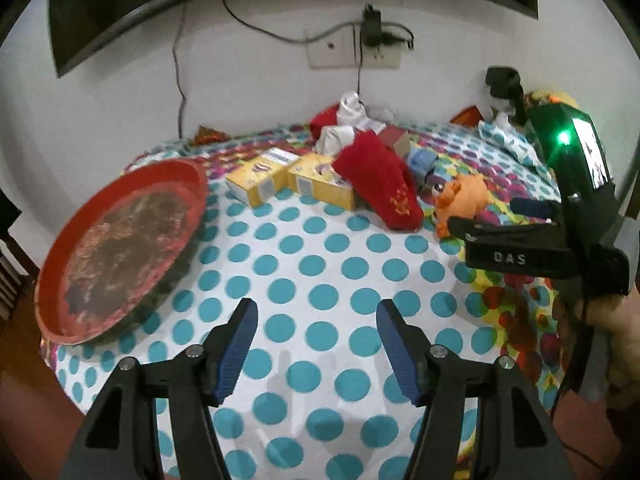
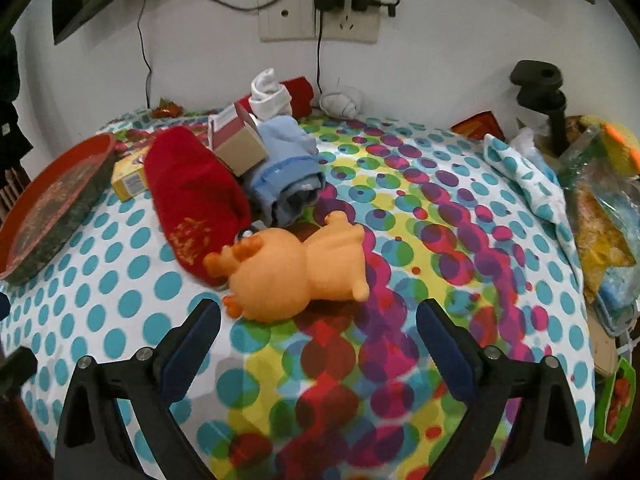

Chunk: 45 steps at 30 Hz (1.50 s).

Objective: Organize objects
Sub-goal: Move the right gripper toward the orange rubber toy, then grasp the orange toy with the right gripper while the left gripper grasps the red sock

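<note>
At the far left of the polka-dot tabletop (image 1: 320, 264), a round red tray (image 1: 120, 248) lies with its near edge close to the cloth's rim and nothing in it. Right of it, toward the far side, two yellow boxes (image 1: 288, 182) sit side by side, touching, and a red sock (image 1: 380, 184) with gold stitching drapes down from the right-hand box onto the cloth. Behind the sock rests a small red-and-tan carton (image 2: 236, 136), leaning against a folded pale-blue cloth (image 2: 288, 164); farther back against the wall are white rolled socks (image 2: 270, 92) and another red cloth (image 2: 302, 92). Just right of the red sock's toe, touching it, an orange plush toy (image 2: 296, 272) lies on its side where the teal dots give way to multicoloured ones. The left gripper (image 1: 318, 348) hovers over bare teal-dotted cloth near the front, jaws wide and empty. The right gripper (image 2: 318, 344) hangs just near of the plush toy, jaws spread wide with nothing between them. At the far right edge lies a heap of plastic bags (image 2: 600, 208) and a black clamp stand (image 2: 540, 92).
</note>
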Each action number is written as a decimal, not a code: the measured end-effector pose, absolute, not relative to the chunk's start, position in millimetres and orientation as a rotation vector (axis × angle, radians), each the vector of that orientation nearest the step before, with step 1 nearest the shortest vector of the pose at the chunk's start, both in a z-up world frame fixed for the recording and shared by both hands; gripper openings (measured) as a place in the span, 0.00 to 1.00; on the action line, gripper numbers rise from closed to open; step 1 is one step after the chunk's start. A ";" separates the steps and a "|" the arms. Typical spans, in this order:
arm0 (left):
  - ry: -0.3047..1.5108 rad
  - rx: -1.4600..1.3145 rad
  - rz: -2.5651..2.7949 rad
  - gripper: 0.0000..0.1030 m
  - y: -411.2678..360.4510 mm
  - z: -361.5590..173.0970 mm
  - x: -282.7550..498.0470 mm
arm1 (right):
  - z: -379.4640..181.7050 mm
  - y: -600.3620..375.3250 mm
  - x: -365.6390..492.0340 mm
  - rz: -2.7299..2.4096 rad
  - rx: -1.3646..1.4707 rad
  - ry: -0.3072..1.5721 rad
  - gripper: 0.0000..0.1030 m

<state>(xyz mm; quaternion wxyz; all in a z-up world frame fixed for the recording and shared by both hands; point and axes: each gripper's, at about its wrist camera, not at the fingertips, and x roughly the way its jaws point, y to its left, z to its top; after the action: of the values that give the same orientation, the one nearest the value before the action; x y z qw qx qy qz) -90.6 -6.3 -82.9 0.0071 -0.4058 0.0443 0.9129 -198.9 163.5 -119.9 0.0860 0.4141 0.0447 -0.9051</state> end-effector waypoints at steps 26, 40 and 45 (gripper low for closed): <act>0.060 -1.322 2.778 0.62 44.7 -105.3 -182.6 | -121.6 200.6 -230.8 -2.701 1.170 -0.069 0.62; 0.091 -1.279 2.842 0.62 57.7 -113.1 -230.2 | -124.0 205.2 -234.5 -2.689 1.200 -0.140 0.64; 0.192 -1.270 2.839 0.58 64.4 -117.9 -228.7 | -123.9 205.4 -235.7 -2.691 1.206 -0.149 0.64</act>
<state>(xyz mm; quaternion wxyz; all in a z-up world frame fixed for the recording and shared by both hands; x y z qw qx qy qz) -228.7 64.4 -117.9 0.0129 -0.4075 0.0615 0.9110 -235.7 205.4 -123.9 0.0941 0.4067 -0.0503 -0.9073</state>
